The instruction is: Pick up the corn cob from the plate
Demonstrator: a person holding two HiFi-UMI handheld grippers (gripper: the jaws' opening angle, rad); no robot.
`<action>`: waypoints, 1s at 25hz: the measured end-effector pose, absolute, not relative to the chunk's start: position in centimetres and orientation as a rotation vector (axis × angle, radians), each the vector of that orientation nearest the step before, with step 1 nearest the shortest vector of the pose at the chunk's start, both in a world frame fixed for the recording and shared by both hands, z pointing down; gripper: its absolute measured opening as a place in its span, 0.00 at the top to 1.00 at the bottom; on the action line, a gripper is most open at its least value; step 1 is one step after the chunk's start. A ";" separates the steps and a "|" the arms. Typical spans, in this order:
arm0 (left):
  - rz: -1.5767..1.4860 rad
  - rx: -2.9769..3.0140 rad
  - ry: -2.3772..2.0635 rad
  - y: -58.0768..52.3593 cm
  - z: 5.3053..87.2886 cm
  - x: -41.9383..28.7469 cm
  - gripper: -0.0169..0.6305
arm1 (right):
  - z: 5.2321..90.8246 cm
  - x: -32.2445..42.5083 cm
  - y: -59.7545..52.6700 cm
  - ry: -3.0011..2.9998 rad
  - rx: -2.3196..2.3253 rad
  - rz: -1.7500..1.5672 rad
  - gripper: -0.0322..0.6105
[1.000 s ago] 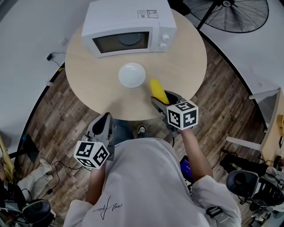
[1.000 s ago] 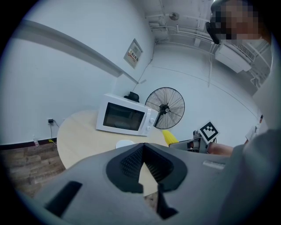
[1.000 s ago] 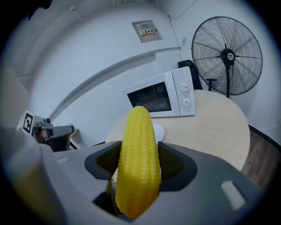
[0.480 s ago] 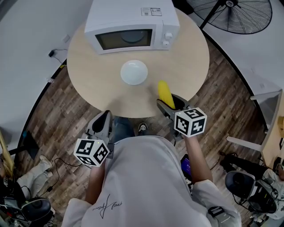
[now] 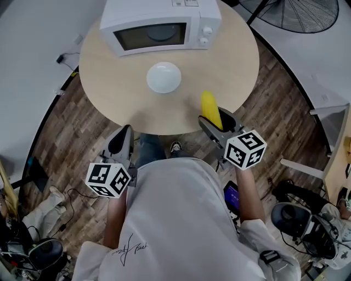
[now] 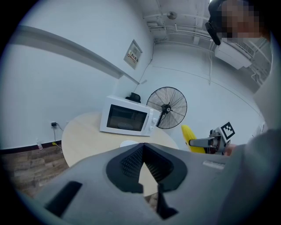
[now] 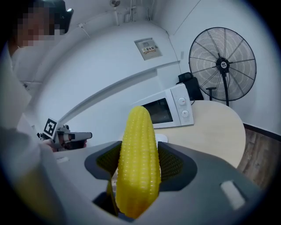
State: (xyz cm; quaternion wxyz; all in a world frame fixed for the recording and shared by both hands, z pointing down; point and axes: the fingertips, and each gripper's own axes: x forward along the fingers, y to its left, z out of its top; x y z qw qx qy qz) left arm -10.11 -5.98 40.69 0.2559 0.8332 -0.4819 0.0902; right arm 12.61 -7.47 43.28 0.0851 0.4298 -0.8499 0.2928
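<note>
The yellow corn cob (image 5: 210,109) is off the plate and sticks up out of my right gripper (image 5: 218,122), which is shut on its lower half. It hangs above the table's near right edge. In the right gripper view the corn cob (image 7: 138,132) fills the middle, clamped between both dark pads (image 7: 172,161). The white plate (image 5: 163,77) sits bare at the middle of the round table (image 5: 115,93). My left gripper (image 5: 120,141) is held low in front of the table's near edge, jaws together and holding nothing (image 6: 143,147).
A white microwave (image 5: 159,27) with its door closed stands at the table's far side. A black floor fan (image 5: 299,12) stands on the floor at the far right. Cables and bags lie on the wooden floor at the left (image 5: 33,219).
My right gripper has carried the corn cob to the right and back toward the person, farther from the plate. The left gripper has hardly moved.
</note>
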 end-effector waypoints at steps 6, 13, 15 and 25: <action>0.240 2.268 -1.285 -6.0 40.6 -9.6 0.98 | 42.0 11.5 -6.7 -2.642 1.192 0.842 0.53; 0.242 2.255 -1.291 -6.0 41.2 -10.3 0.98 | 41.9 11.2 -7.1 -2.668 1.165 0.849 0.53; 0.246 2.249 -1.297 -6.0 41.3 -10.6 0.98 | 41.8 11.0 -7.0 -2.672 1.155 0.847 0.53; 0.251 2.245 -1.293 -5.8 41.3 -10.7 0.98 | 41.6 10.7 -7.0 -2.679 1.147 0.853 0.53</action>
